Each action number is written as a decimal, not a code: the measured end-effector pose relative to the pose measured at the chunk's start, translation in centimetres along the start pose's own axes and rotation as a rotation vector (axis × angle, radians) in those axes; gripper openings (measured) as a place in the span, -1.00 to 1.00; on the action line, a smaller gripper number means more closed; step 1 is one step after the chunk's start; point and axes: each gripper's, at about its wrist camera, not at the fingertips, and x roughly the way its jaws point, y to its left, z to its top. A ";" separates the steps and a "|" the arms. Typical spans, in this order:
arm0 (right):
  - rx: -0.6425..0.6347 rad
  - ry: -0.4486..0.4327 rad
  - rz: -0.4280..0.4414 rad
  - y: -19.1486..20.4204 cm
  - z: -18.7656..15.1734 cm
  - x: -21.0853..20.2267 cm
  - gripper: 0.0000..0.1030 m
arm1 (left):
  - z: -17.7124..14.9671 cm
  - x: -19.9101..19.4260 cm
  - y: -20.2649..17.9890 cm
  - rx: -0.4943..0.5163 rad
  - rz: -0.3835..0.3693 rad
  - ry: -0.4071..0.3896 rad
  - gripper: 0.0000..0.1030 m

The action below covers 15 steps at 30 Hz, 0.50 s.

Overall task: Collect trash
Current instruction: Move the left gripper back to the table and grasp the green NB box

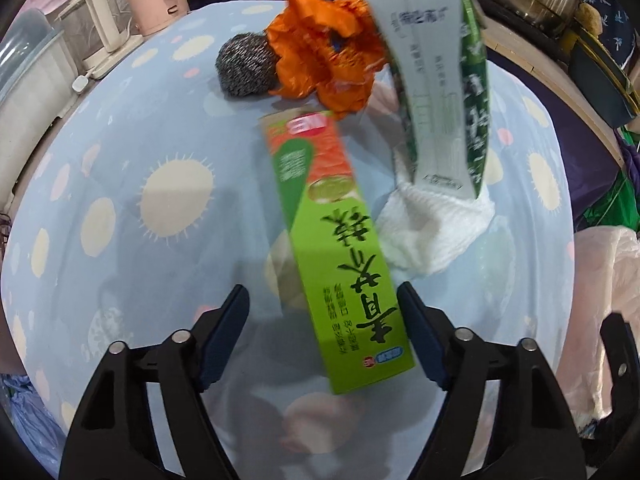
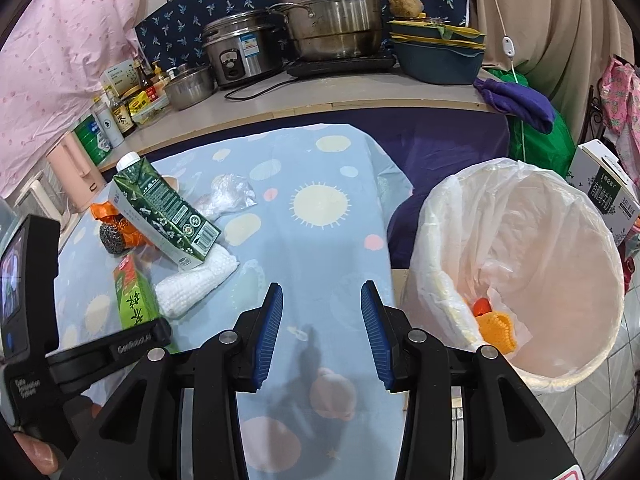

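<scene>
Several pieces of trash are seen lying together on the tabletop (image 2: 320, 208), so most of the collecting is judged to be left. A light green box (image 1: 340, 248) lies flat, its near end between the fingers of the left tool (image 1: 322, 328); those jaws stand apart, with a clear gap on one side and the other finger just beside the box edge, and no grip is judged to be made yet. Beyond the box, a dark green carton (image 1: 444, 92) with a white cap is tilted, its lower end resting on a white folded cloth (image 1: 436, 232). Behind it an orange crumpled wrapper (image 1: 328, 60) is seen, touching a steel scouring ball (image 1: 246, 68), and a clear crumpled plastic bag (image 2: 230, 196) lies farther back in the right wrist view. The right tool (image 2: 322, 332) is held over bare cloth with its jaws apart and nothing between them. Just beside the tabletop edge a lined waste bin (image 2: 516, 264) stands, and an orange item (image 2: 496, 328) with something red by it is seen at the bottom, so a small part is taken as done. The box is judged the next item to be taken.
</scene>
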 end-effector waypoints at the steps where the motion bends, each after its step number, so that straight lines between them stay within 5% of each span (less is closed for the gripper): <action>1: -0.004 0.005 0.004 0.3 0.0 0.2 -0.22 | -0.2 0.2 0.6 -0.004 -0.003 0.011 0.22; 6: -0.025 0.043 0.046 2.5 -0.3 1.7 -0.22 | -0.5 0.0 3.3 -0.007 -0.021 0.014 -0.16; 15: -0.061 0.112 0.137 7.5 -0.5 4.7 -0.22 | -0.8 -0.1 5.5 0.001 -0.043 0.006 -0.18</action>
